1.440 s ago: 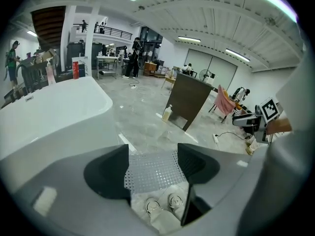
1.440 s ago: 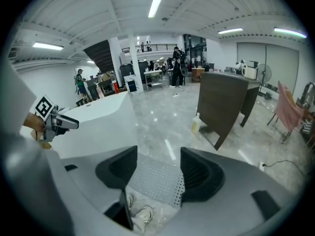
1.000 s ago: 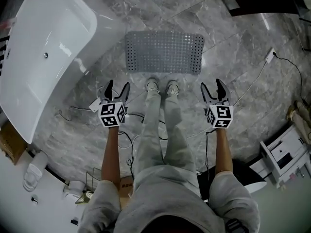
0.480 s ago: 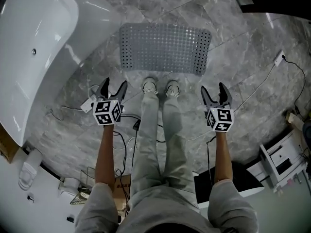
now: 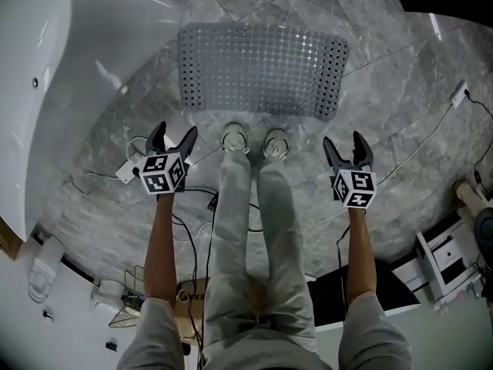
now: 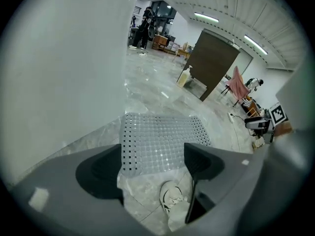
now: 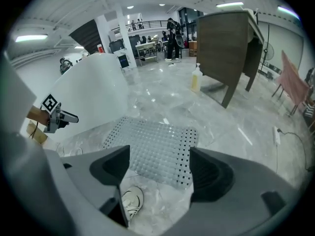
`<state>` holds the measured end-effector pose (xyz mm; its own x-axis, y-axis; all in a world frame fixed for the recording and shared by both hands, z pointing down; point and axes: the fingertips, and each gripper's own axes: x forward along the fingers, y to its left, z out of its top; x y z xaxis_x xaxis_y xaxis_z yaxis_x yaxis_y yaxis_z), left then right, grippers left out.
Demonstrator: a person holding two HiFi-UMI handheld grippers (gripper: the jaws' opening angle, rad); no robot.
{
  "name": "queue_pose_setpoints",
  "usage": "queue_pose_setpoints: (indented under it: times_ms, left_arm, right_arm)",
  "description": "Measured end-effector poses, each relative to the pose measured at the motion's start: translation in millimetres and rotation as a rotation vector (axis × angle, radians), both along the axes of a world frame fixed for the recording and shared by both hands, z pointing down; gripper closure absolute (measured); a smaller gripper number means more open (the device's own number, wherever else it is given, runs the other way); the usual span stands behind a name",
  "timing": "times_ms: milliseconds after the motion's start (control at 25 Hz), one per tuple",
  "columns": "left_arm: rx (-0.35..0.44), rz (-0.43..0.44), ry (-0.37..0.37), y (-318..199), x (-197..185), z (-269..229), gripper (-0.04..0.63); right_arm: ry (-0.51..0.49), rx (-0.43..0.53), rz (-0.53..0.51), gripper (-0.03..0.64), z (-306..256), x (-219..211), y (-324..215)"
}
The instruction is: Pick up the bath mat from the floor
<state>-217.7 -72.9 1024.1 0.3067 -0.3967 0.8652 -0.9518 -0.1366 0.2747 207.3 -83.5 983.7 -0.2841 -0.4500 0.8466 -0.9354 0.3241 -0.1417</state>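
A grey perforated bath mat [image 5: 262, 69] lies flat on the marble floor just ahead of the person's shoes [image 5: 235, 138]. It also shows in the left gripper view as the mat [image 6: 157, 141] and in the right gripper view as the mat [image 7: 155, 149]. My left gripper [image 5: 171, 138] hangs above the floor, short of the mat's near left corner; its jaws have just been opening and hold nothing. My right gripper [image 5: 344, 146] hangs short of the near right corner, its jaws likewise just opening and empty.
A white bathtub [image 5: 31, 91] stands at the left, close to the mat. Cables [image 5: 192, 206] and a white power strip [image 5: 127, 172] lie on the floor by the left hand. A white cabinet [image 5: 447, 268] stands at the right. A dark wooden table [image 7: 231, 43] is beyond the mat.
Both grippers and the head have come down towards the floor, so the mat looks larger and nearer. Both pairs of jaws stand a little wider than before.
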Motion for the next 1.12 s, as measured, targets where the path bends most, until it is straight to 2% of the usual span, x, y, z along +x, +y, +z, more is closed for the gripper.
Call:
queue_pose_setpoints:
  times_ms: [400,880,1120]
  left_arm:
    - [-0.080,0.012,-0.027,7,-12,109,0.204]
    - [-0.139,0.048,-0.075,-10,-30,233,0.178]
    - [-0.180,0.061,-0.133,-9,-40,280,0.146]
  right_arm:
    - [0.044,-0.080,-0.026,0.272,116,16,-2]
    - [0.093,-0.180,0.047,0.268,254,44,-8]
    - [0.151,-0.218,0.087,0.256,304,70,-11]
